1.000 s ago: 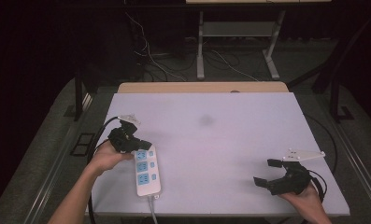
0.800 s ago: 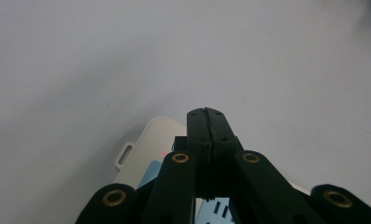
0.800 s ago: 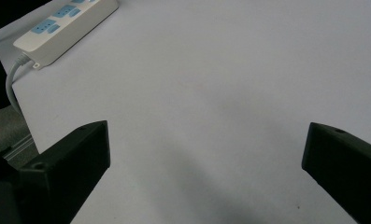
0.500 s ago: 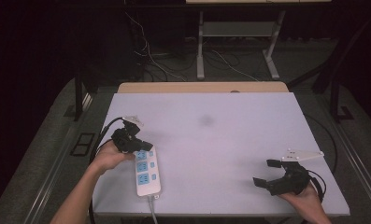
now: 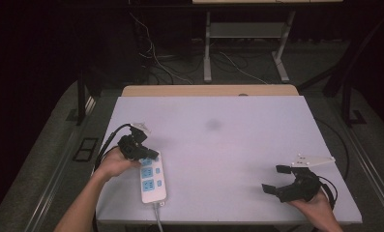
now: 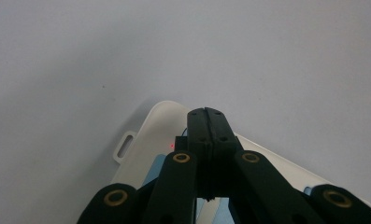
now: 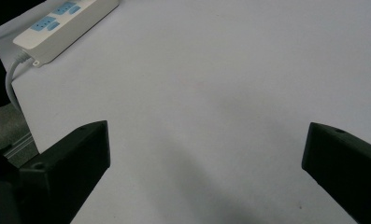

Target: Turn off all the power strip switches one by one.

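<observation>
White plastic with pale blue socket panels, a power strip point(image 5: 153, 178) lies flat near the front left corner of the table point(image 5: 238, 135), whose pale lavender top is otherwise bare apart from a faint dark smudge point(image 5: 213, 125) near its middle. Beyond the far edge a strip of tan board point(image 5: 209, 90) shows, and behind that the dark floor carries loose cables point(image 5: 155, 58) and the legs of a metal stand point(image 5: 243, 43). Nothing lies between the two grippers across the open tabletop. The strip's long axis runs roughly from the near edge toward the far edge, leaning slightly left at the far end; its grey cord point(image 5: 156, 217) leaves the near end and drops over the table's front edge. In the left gripper view the far end shows a rounded corner and a small slotted tab point(image 6: 124, 146). The left gripper point(image 5: 140, 151), held in the left hand point(image 5: 116, 164), sits over that far end with its jaws pressed together and nothing between them, their tips above the strip's top face; whether they touch it I cannot tell. The right gripper point(image 5: 279, 180), held in the right hand point(image 5: 315, 205) near the front right corner, is well apart from the strip with its jaws spread wide over bare table, pointing toward the left.
</observation>
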